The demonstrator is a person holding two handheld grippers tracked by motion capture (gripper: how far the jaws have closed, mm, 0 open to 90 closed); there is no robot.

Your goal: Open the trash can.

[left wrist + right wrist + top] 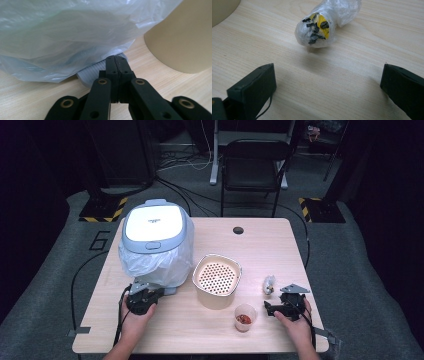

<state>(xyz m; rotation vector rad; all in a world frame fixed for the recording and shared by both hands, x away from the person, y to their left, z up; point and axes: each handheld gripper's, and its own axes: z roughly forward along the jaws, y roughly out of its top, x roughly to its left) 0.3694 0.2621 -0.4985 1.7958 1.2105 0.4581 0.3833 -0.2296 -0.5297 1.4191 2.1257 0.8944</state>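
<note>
A white and blue rice cooker (156, 227) with its lid down stands at the table's left, wrapped in a clear plastic bag (75, 35). My left gripper (146, 295) is at the cooker's front foot. Its jaws are shut, and their tips (116, 61) touch the grey ribbed base (91, 72) under the bag's edge. A beige perforated steamer basket (216, 279) sits mid-table, with its wall (182, 37) to the right of my left jaws. My right gripper (328, 82) is open, low over the table, with nothing between its pads. A small plastic-wrapped packet (324, 25) with yellow and black contents lies just ahead of it.
A small clear cup (244, 316) holding red pieces stands near the front edge, between the basket and my right gripper (275, 306). The wooden table (260, 245) has a cable hole (238, 230) at the back. A black chair (252, 165) stands behind it.
</note>
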